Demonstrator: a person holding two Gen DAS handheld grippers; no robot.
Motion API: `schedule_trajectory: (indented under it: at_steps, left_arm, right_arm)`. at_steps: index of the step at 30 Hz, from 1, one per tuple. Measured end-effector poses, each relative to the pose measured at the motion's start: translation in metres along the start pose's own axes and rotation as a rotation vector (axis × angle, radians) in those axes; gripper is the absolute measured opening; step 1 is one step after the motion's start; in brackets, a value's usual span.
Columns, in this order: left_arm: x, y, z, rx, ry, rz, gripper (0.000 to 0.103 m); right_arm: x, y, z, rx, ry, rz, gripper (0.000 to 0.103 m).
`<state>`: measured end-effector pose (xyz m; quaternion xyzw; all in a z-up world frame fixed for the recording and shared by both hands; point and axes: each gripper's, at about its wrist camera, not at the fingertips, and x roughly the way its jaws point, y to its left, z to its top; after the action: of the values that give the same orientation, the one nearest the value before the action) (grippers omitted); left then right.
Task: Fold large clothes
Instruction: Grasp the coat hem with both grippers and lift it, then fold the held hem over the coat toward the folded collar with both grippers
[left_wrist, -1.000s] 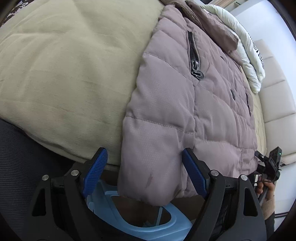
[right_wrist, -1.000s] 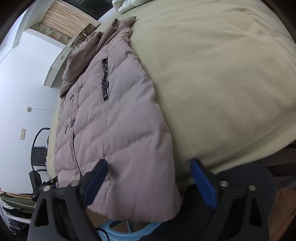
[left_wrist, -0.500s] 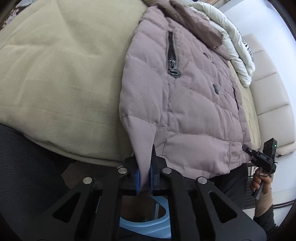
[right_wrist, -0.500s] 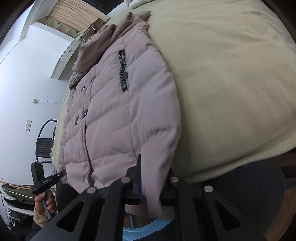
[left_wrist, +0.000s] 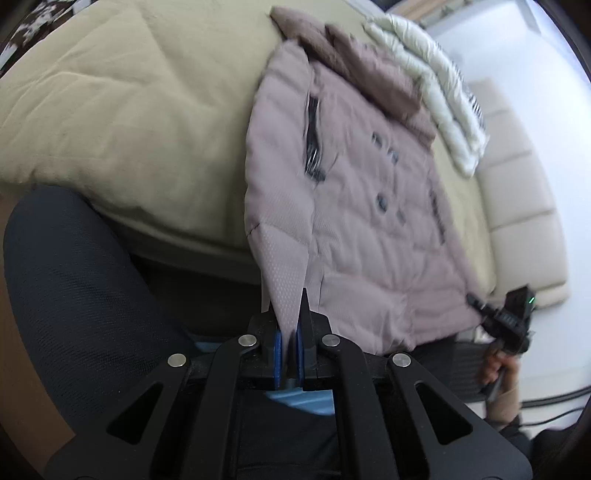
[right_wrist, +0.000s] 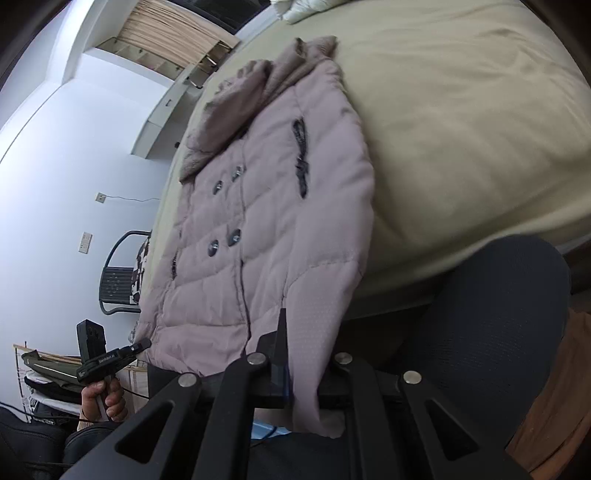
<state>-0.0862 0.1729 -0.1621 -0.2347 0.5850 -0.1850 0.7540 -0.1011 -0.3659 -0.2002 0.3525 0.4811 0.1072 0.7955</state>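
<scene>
A mauve quilted puffer jacket (left_wrist: 362, 206) with dark buttons and a fuzzy collar lies on a beige bed, its hem hanging over the near edge. My left gripper (left_wrist: 290, 325) is shut on the hem's left corner and stretches it taut toward me. In the right wrist view the same jacket (right_wrist: 266, 221) shows, and my right gripper (right_wrist: 303, 354) is shut on the hem's right corner. The other hand-held gripper (left_wrist: 506, 317) shows at the far hem corner, and likewise in the right wrist view (right_wrist: 107, 358).
The beige duvet (left_wrist: 122, 110) covers the bed. A white puffy garment (left_wrist: 436, 85) lies past the collar. A dark mesh chair back (left_wrist: 74, 280) stands below the bed edge, also in the right wrist view (right_wrist: 491, 306). A chair (right_wrist: 118, 280) stands by the wall.
Both grippers went from open around the hem to shut on it. They have since pulled back, drawing the jacket's hem off the bed edge toward me.
</scene>
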Motion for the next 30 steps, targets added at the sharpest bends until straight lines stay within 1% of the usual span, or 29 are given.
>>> schedule_trajectory:
  at_steps: [1,3,5,8,9,10,11,12,13,14,16,18,19,21,22,24,25,28,30]
  left_arm:
    - [-0.010,-0.002,0.013,-0.019,-0.033,-0.034,0.004]
    - [-0.029,-0.014,0.041,-0.005,-0.101,-0.069,0.004]
    - [-0.049,-0.029,0.076,0.012,-0.181,-0.115,0.004]
    - [-0.079,-0.047,0.146,0.001,-0.317,-0.190,0.003]
    - [-0.089,-0.050,0.169,-0.004,-0.366,-0.200,0.002]
    - [-0.099,-0.057,0.195,0.002,-0.431,-0.192,0.001]
    - [-0.107,-0.061,0.216,0.005,-0.476,-0.186,0.001]
    - [-0.112,-0.066,0.243,0.010,-0.508,-0.199,0.001]
    - [-0.110,-0.073,0.271,0.022,-0.521,-0.205,0.001]
    - [-0.105,-0.078,0.294,0.019,-0.540,-0.191,0.001]
    - [-0.087,-0.087,0.326,0.008,-0.527,-0.200,0.001]
    - [-0.076,-0.092,0.343,0.007,-0.527,-0.188,0.001]
    - [-0.076,-0.092,0.346,0.013,-0.548,-0.165,0.001]
    - [-0.078,-0.084,0.346,0.009,-0.575,-0.133,0.001]
    - [-0.076,-0.078,0.345,0.016,-0.561,-0.111,0.002]
    - [-0.066,-0.070,0.341,0.055,-0.539,-0.014,0.002]
    - [-0.060,-0.066,0.342,0.070,-0.539,0.014,0.002]
    - [-0.034,-0.058,0.347,0.039,-0.511,-0.010,0.002]
    - [-0.010,-0.067,0.351,0.074,-0.506,0.002,0.002]
  right_arm:
    - [-0.002,0.007,0.011,-0.013,-0.018,0.011,0.009]
    - [-0.007,0.023,0.036,-0.066,-0.057,0.026,0.009]
    - [-0.013,0.049,0.070,-0.133,-0.110,0.053,0.009]
    - [-0.019,0.079,0.130,-0.197,-0.199,0.083,0.009]
    - [-0.019,0.089,0.152,-0.208,-0.229,0.092,0.009]
    - [-0.018,0.097,0.179,-0.218,-0.264,0.093,0.009]
    - [-0.013,0.105,0.199,-0.221,-0.287,0.084,0.009]
    - [-0.006,0.110,0.221,-0.217,-0.301,0.078,0.009]
    - [0.005,0.115,0.247,-0.212,-0.309,0.077,0.009]
    - [0.015,0.121,0.265,-0.215,-0.314,0.068,0.009]
    - [0.040,0.134,0.302,-0.222,-0.315,0.035,0.009]
    - [0.068,0.140,0.337,-0.197,-0.317,0.024,0.009]
    - [0.080,0.140,0.350,-0.178,-0.319,0.018,0.009]
    - [0.095,0.143,0.367,-0.180,-0.329,0.016,0.009]
    - [0.098,0.143,0.370,-0.200,-0.334,0.012,0.009]
    - [0.103,0.142,0.377,-0.221,-0.340,-0.016,0.009]
    - [0.103,0.136,0.381,-0.207,-0.346,-0.021,0.009]
    - [0.099,0.113,0.401,-0.134,-0.396,-0.017,0.009]
    - [0.101,0.108,0.413,-0.136,-0.418,-0.043,0.009]
